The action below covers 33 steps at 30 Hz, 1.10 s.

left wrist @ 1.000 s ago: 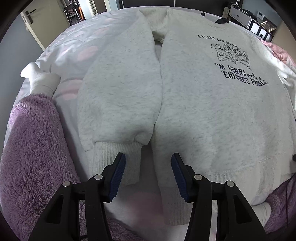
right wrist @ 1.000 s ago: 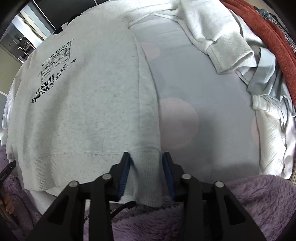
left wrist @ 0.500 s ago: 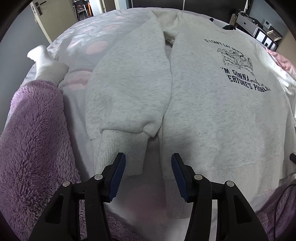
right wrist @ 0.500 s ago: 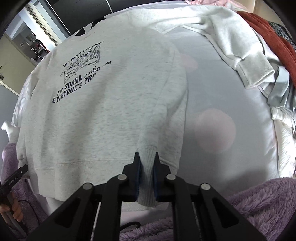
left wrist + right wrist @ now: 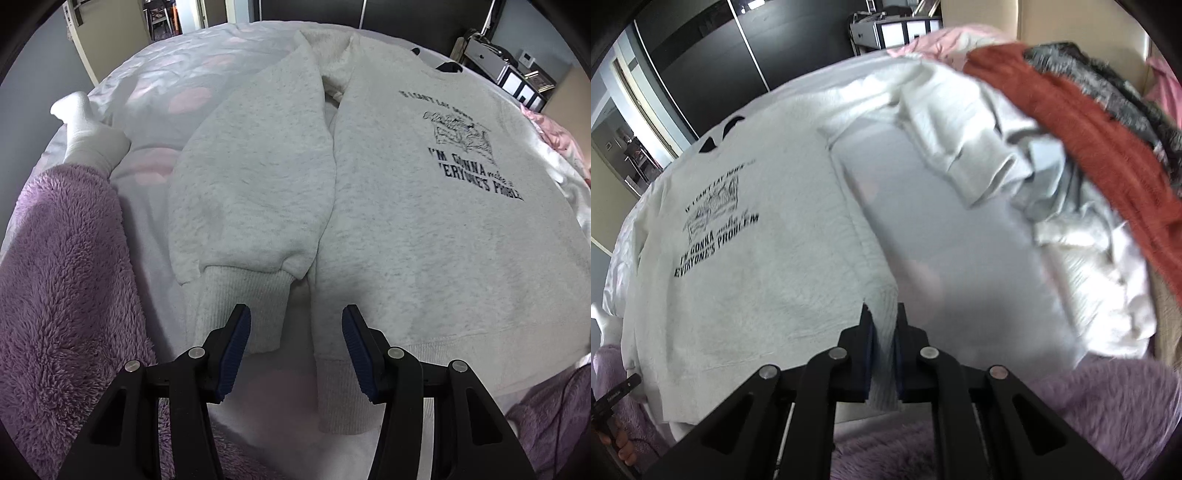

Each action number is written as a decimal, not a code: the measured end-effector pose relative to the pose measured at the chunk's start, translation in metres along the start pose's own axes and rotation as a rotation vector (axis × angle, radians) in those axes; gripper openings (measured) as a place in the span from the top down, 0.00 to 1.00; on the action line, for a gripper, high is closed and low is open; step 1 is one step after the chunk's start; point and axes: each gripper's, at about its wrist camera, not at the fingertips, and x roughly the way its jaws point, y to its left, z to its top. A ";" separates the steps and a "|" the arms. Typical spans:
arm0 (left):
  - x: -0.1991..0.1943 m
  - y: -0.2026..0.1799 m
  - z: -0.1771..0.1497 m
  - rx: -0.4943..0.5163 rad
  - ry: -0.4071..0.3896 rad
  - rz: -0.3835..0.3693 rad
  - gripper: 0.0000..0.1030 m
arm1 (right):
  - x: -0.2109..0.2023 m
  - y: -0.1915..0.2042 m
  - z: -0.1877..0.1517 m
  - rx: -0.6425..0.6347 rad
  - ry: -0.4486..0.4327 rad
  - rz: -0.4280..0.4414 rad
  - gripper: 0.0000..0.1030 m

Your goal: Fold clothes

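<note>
Left wrist view: the light grey heathered sweatshirt with dark printed lettering [image 5: 424,229] lies flat, print up, on the pale bedsheet with pink dots [image 5: 155,122]. Its left sleeve [image 5: 255,184] runs down alongside the body, ribbed cuff [image 5: 243,302] toward the camera. The left gripper [image 5: 295,350] is released, its blue-padded jaws spread wide. It hovers over the gap between cuff and ribbed hem corner [image 5: 340,391]; the left pad overlaps the cuff edge, contact unclear. A fluffy purple sleeve [image 5: 62,280] fills the left edge, with a white sock [image 5: 88,133] beyond it on the sheet.

Right wrist view (some motion blur): the right gripper [image 5: 882,354] is clenched on the sweatshirt's ribbed hem corner [image 5: 884,332], fabric pinched between the pads. The sweatshirt body [image 5: 757,258] spreads to the left. The other sleeve [image 5: 960,158] lies well apart, up and to the right across bare sheet. A heap of laundry sits at the right edge, including a rust-red knit [image 5: 1089,140] and a dark grey fuzzy garment [image 5: 1108,85].
</note>
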 end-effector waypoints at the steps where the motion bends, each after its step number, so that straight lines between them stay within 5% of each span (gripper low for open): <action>1: -0.001 0.001 -0.001 0.000 0.000 -0.013 0.48 | -0.005 -0.004 0.005 -0.007 -0.011 -0.010 0.92; 5: -0.001 -0.002 0.000 -0.008 0.001 -0.086 0.48 | 0.009 -0.023 0.017 -0.008 0.016 -0.062 0.92; 8: 0.011 -0.008 0.002 -0.019 0.029 -0.119 0.48 | 0.039 -0.038 0.010 0.021 0.119 -0.062 0.92; 15: 0.046 -0.004 -0.005 -0.090 0.136 -0.077 0.48 | 0.058 -0.037 0.014 0.020 0.169 -0.075 0.92; 22: 0.058 -0.027 -0.002 -0.022 0.118 0.015 0.48 | 0.063 -0.037 0.015 0.027 0.186 -0.065 0.92; 23: 0.057 -0.029 -0.002 -0.012 0.111 0.014 0.49 | 0.063 -0.037 0.016 0.026 0.184 -0.064 0.92; 27: 0.047 -0.041 -0.007 0.049 0.068 -0.041 0.86 | 0.061 -0.038 0.017 0.024 0.178 -0.056 0.92; 33: 0.003 -0.040 -0.004 0.047 -0.075 -0.150 0.93 | 0.046 -0.039 0.017 0.027 0.142 -0.027 0.92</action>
